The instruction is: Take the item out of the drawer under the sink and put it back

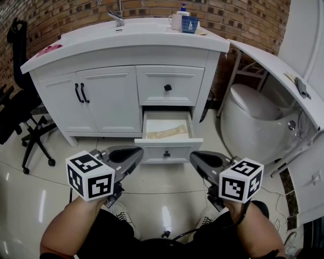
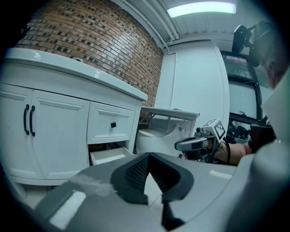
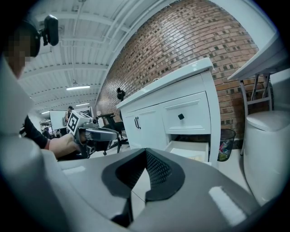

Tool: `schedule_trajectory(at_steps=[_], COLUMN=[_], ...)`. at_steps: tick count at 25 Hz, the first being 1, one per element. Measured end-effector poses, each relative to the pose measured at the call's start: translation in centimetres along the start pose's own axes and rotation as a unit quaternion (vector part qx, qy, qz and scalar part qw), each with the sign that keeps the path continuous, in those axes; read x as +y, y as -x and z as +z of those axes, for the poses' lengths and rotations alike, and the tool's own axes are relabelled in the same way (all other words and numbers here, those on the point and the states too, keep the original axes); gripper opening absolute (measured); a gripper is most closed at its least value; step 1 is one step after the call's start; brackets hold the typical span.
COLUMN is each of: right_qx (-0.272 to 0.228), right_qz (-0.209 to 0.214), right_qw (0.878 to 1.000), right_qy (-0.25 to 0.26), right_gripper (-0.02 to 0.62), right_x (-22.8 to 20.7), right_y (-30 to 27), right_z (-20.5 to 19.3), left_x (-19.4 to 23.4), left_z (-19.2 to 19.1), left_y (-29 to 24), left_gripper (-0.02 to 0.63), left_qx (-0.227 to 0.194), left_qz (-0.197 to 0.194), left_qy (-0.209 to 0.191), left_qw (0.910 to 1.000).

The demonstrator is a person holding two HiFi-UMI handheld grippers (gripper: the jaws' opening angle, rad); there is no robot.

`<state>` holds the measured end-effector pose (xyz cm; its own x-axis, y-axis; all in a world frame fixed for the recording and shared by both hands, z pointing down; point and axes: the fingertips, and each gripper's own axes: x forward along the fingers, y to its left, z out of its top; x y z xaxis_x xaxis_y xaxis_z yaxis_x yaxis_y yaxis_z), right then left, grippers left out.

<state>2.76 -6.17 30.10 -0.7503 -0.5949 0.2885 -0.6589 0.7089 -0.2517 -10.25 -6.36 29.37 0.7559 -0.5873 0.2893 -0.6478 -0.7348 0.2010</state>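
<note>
1. A white cabinet (image 1: pixel 106 101) with a sink on top stands against a brick wall. It has two doors with black handles on the left and two drawers stacked on the right.
2. The lower drawer (image 1: pixel 178 150) is pulled out. The upper drawer (image 1: pixel 169 86), which has a black knob, is closed.
3. The task's thing, a flat tan strip (image 1: pixel 167 133), lies on the bottom of the open lower drawer, slanted across it. Neither gripper touches it.
4. The left gripper (image 1: pixel 140 152) is clenched. Its own view shows the two jaw tips meeting with nothing between them. It hangs above the floor (image 1: pixel 167 187), in front of the open drawer and to its left, clear of the drawer front.
5. The right gripper (image 1: pixel 193 157) is also clenched and empty, its jaw tips pressed together. It hangs in front of the drawer to its right, level with the other gripper, and also clear of the drawer.
6. A faucet (image 1: pixel 117 16), a soap bottle (image 1: pixel 182 11) and a blue cup (image 1: pixel 190 24) stand at the back of the cabinet top.
7. A white toilet (image 1: pixel 253 121) sits to the right of the cabinet, and a black office chair (image 1: pixel 20 116) stands to its left.
</note>
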Motion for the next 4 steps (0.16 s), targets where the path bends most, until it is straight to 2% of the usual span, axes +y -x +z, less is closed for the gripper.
schedule_trajectory(at_steps=[4], right_qx=[-0.001], right_qz=[0.001], right_qw=[1.000], right_qy=[0.001], right_gripper=[0.005], right_x=[0.05], right_y=[0.03], right_z=[0.10], left_x=[-0.17], left_z=[0.15], left_y=[-0.06], left_gripper=[0.006], left_qx=[-0.002], left_qz=[-0.003], left_qy=[-0.002], left_qw=[1.0000])
